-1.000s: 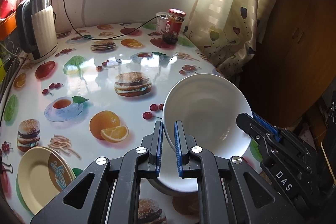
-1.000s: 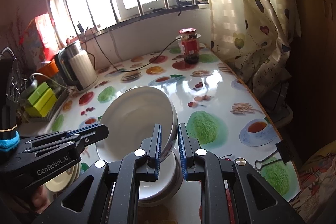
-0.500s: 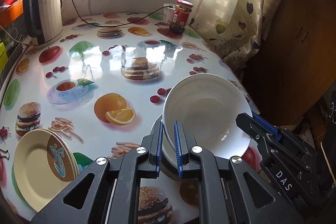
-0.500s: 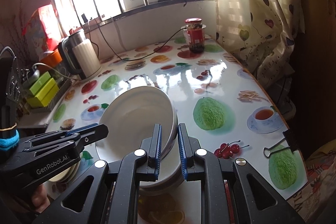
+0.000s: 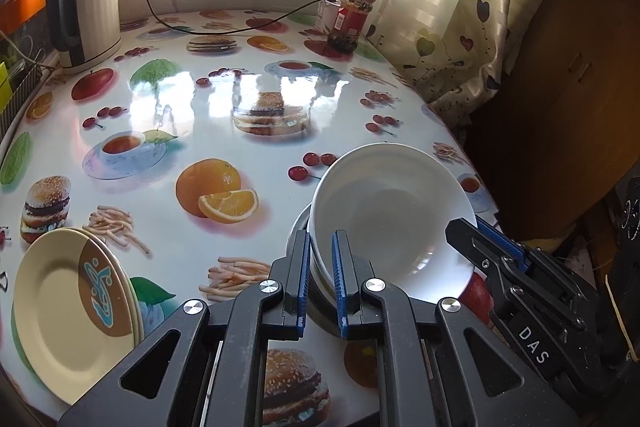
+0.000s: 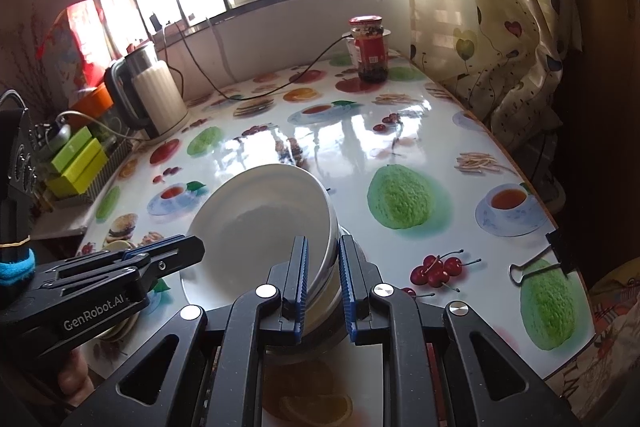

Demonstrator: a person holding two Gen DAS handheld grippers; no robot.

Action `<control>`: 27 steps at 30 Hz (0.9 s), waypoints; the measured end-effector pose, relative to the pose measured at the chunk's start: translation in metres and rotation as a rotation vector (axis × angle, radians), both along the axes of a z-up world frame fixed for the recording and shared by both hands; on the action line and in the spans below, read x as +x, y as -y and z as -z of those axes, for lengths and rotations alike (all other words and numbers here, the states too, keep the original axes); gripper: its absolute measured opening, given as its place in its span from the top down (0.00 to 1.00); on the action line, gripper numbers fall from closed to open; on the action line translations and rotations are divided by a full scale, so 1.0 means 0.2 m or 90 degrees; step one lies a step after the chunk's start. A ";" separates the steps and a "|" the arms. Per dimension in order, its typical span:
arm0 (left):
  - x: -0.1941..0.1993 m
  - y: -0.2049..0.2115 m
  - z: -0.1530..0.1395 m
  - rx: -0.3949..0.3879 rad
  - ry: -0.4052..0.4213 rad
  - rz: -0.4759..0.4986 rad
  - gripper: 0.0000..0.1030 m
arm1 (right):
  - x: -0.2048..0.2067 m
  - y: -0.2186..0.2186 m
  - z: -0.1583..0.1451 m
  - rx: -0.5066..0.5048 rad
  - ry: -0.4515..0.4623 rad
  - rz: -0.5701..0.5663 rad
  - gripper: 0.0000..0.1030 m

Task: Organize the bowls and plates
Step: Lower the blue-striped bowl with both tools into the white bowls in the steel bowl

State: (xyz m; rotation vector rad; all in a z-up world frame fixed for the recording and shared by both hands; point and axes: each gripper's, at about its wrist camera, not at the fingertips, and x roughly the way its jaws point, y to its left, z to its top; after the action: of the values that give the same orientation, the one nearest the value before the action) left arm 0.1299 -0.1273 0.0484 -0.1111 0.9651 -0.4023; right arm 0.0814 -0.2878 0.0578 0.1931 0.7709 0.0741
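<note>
- Bowls: a white stack of bowls [image 5: 390,215] [image 6: 260,223] sits near the table's front edge, above a darker grey dish [image 5: 320,303] [image 6: 320,331] under it; I cannot tell whether the stack's base rests fully in that dish or hangs just above it.
- Left gripper [image 5: 320,267] is narrow, its blue-padded fingers [image 5: 304,275] clamped across the stack's rim on the side nearest its camera.
- Right gripper [image 6: 323,279] is likewise narrow, pinching the opposite rim; its fingers [image 6: 347,283] straddle the edges of the stacked bowls.
- Top bowl tilts, its mouth tipped toward the left gripper's side in the right wrist view.
- Each gripper shows in the other's camera: the right gripper [image 5: 500,255] at the stack's right rim, the left gripper [image 6: 168,255] at its left rim.
- Yellow plates [image 5: 68,315], a small stack with a brown and blue pattern, lie well apart at the table's left front corner.
- Table [image 5: 200,99] [image 6: 420,131] wears a glossy fruit-and-burger print cloth.
- Kettle [image 5: 86,15] [image 6: 148,91] stands at the far left; a red-lidded jar [image 5: 352,19] [image 6: 370,49] stands at the far side by the curtain [image 5: 452,19].
- Binder clip [image 6: 540,259] grips the cloth at the right edge.
</note>
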 end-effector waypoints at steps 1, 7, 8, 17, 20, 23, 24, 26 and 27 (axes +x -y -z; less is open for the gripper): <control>0.00 0.00 0.00 0.001 0.000 0.000 0.89 | 0.00 0.00 0.00 0.000 -0.001 0.001 0.85; 0.00 0.00 0.00 0.000 -0.004 0.001 0.89 | 0.00 0.00 0.02 0.003 -0.009 0.003 0.85; 0.00 0.00 0.00 0.000 -0.005 0.001 0.89 | 0.00 0.00 0.02 0.004 -0.010 0.003 0.85; 0.01 0.01 0.00 0.002 -0.011 0.001 0.89 | 0.02 0.02 0.04 0.011 -0.019 0.006 0.85; 0.01 0.01 0.01 0.003 -0.015 0.002 0.89 | 0.02 0.02 0.05 0.012 -0.022 0.007 0.84; 0.01 0.01 0.01 0.002 -0.014 0.002 0.89 | 0.02 0.02 0.05 0.015 -0.024 0.007 0.83; 0.01 0.02 0.01 0.003 -0.015 0.002 0.89 | 0.02 0.02 0.05 0.016 -0.025 0.007 0.83; 0.01 0.01 0.01 0.002 -0.015 0.002 0.89 | 0.02 0.02 0.05 0.016 -0.024 0.007 0.83; 0.01 0.01 0.01 0.000 -0.017 0.001 0.89 | 0.02 0.02 0.05 0.016 -0.025 0.006 0.83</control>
State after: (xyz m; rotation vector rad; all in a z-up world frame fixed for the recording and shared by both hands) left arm 0.1311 -0.1297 0.0462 -0.1164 0.9916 -0.4032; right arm 0.0860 -0.2928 0.0477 0.2227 0.8083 0.0709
